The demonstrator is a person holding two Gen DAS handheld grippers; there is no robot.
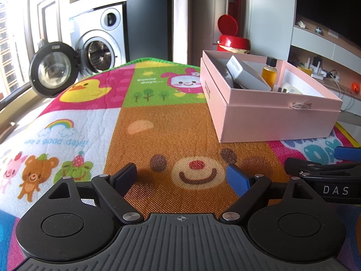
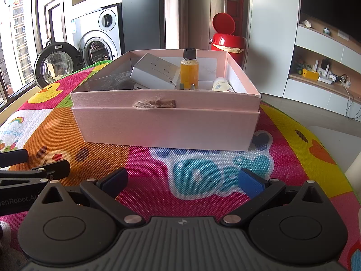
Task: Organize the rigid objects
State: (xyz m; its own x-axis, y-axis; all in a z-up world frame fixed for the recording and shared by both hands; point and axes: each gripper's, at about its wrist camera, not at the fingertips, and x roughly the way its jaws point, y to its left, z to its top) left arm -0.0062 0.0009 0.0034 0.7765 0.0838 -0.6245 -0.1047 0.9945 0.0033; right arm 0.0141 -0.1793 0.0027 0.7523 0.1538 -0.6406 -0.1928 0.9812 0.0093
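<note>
A pink cardboard box stands on the cartoon play mat, straight ahead in the right wrist view and at the right in the left wrist view. Inside it lie a grey carton, an upright amber bottle with a black cap, a white round container and dark crinkled plastic. My right gripper rests open on the mat in front of the box, nothing between its blue pads. My left gripper is open over the bear face, left of the box, also empty.
The colourful mat covers the table. A washing machine with its door swung open stands behind on the left. A red lidded bin is behind the box. Shelving with small items lines the right wall.
</note>
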